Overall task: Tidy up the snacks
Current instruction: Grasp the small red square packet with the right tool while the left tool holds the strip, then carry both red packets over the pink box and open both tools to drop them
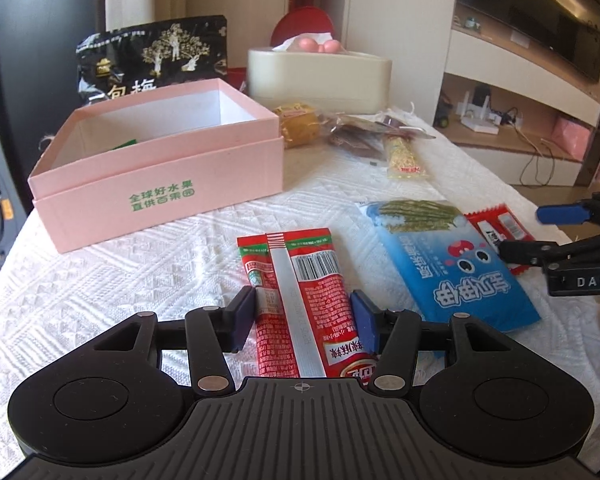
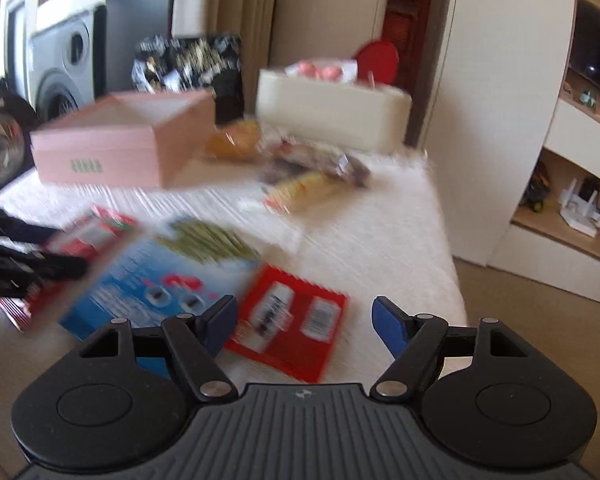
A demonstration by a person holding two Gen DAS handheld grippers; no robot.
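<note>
A long red snack packet (image 1: 312, 276) lies lengthwise on the white cloth, and my left gripper (image 1: 305, 316) is shut on it, a blue pad against each long edge. To its right lie a blue packet (image 1: 452, 264) and a small red packet (image 1: 496, 228). My right gripper (image 2: 304, 322) is open just above that small red packet (image 2: 288, 320), whose left edge is near the left pad; the right pad stands clear of it. This view is blurred. The open pink box (image 1: 160, 168) stands at the back left, with something green inside.
Behind the box leans a black snack bag (image 1: 152, 56); a cream tissue box (image 1: 320, 76) stands beside it. A yellow cake (image 1: 300, 124), clear-wrapped snacks (image 1: 360, 136) and a yellow bar (image 1: 406, 158) lie mid-table. The table's right edge (image 2: 448, 240) drops to the floor.
</note>
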